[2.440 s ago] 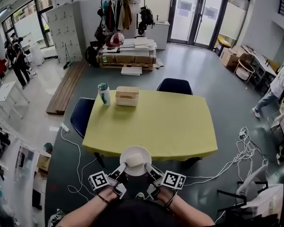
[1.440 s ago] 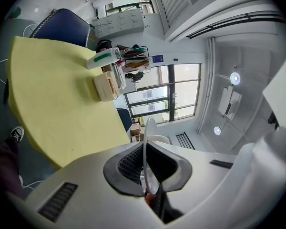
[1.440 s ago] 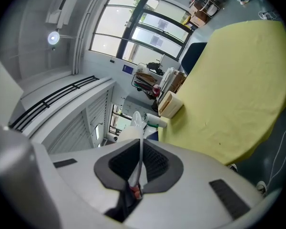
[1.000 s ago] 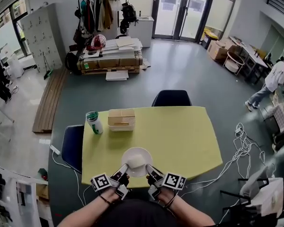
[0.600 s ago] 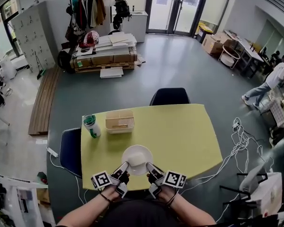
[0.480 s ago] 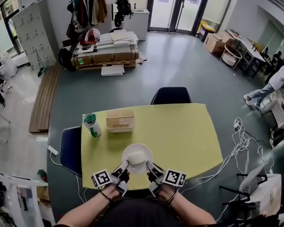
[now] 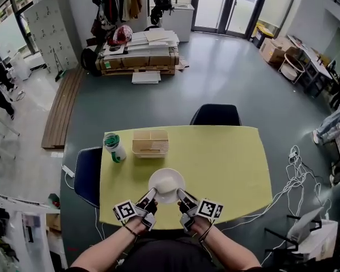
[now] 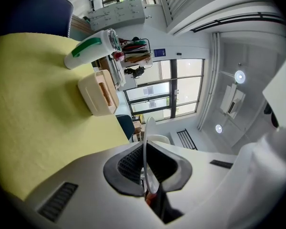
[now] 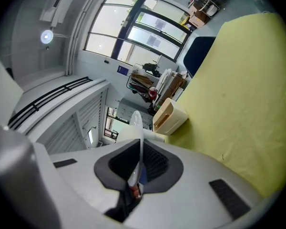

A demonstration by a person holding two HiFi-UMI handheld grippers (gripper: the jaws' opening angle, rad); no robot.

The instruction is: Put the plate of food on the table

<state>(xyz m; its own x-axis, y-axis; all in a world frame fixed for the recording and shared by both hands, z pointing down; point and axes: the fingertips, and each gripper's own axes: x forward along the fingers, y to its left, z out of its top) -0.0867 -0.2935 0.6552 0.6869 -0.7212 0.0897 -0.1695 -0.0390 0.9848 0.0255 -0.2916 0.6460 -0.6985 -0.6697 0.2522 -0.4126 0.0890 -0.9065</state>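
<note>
A white plate with a pale mound of food is held over the near part of the yellow table. My left gripper is shut on the plate's near-left rim, and my right gripper is shut on its near-right rim. In the left gripper view the plate's thin rim runs edge-on between the dark pads. The right gripper view shows the same rim pinched between its pads. I cannot tell whether the plate touches the table.
On the table's far left stand a white bottle with a green lid and a beige slotted box. A dark blue chair stands at the far side, another at the left. Cables lie on the floor at the right.
The view has moved up to the table: the plate, earlier at the near edge, now sits farther over the tabletop. Both grippers keep their hold on its rim.
</note>
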